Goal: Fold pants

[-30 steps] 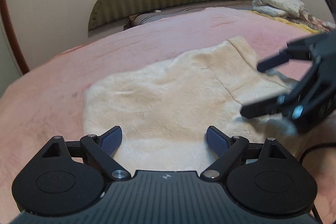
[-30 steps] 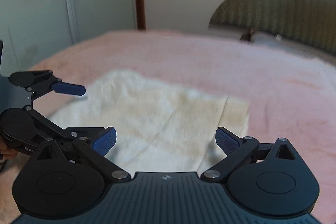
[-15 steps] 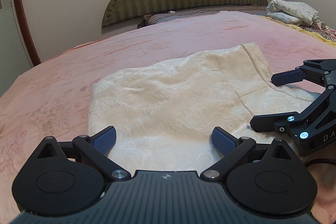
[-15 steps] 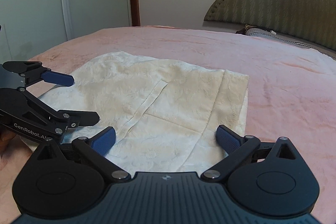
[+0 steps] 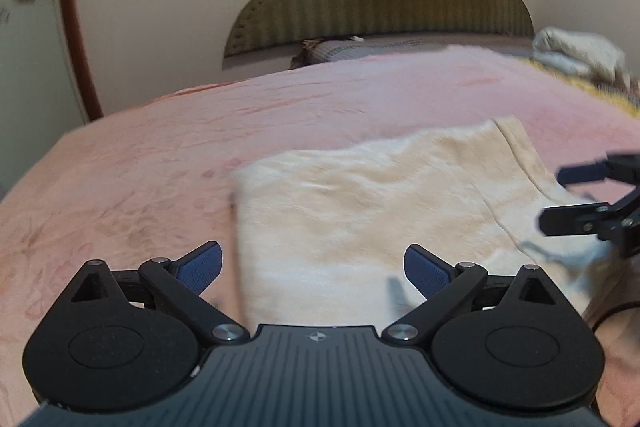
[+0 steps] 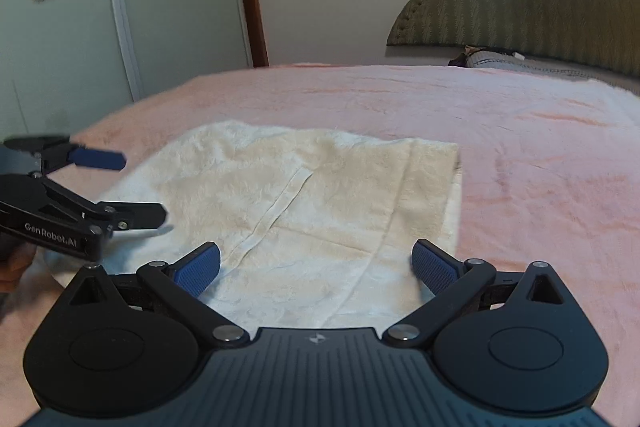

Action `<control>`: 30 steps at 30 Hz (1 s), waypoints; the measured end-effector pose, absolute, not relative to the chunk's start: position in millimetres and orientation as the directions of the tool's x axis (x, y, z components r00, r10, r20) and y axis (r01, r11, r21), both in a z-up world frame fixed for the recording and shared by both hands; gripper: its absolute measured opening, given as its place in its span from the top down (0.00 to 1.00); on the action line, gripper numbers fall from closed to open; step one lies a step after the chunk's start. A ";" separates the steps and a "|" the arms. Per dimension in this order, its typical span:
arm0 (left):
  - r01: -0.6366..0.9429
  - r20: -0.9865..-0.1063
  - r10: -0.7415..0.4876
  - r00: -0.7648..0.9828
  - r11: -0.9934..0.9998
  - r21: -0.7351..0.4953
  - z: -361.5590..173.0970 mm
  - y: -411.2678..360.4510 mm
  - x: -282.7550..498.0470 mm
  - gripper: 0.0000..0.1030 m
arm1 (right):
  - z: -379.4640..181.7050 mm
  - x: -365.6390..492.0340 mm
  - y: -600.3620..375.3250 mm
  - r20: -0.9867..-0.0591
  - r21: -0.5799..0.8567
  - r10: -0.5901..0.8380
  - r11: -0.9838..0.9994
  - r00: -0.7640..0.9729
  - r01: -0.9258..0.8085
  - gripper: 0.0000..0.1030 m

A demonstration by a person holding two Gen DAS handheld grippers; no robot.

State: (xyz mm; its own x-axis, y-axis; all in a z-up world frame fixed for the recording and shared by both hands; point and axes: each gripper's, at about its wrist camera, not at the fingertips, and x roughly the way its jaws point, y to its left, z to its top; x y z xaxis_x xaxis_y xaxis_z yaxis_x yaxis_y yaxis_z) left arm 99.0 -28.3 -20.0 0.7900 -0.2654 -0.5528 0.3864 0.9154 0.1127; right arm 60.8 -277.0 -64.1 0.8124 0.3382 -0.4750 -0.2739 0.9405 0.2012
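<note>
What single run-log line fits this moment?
left gripper: open, empty | right gripper: open, empty | pants: folded, flat on pink blanket

Fluffy cream cloth pants (image 6: 304, 211)

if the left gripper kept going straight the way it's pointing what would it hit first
Most likely the cream pants lying flat on the pink blanket. The open left gripper tilts down over their left part, with nothing between; depth is hard to judge.
</note>
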 end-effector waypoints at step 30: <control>0.396 -0.611 -0.688 0.392 0.725 -0.564 -47.4 27.3 181.2 0.71 | -90.0 166.6 -329.4 -0.446 0.695 0.742 0.639 0.500 -0.330 0.70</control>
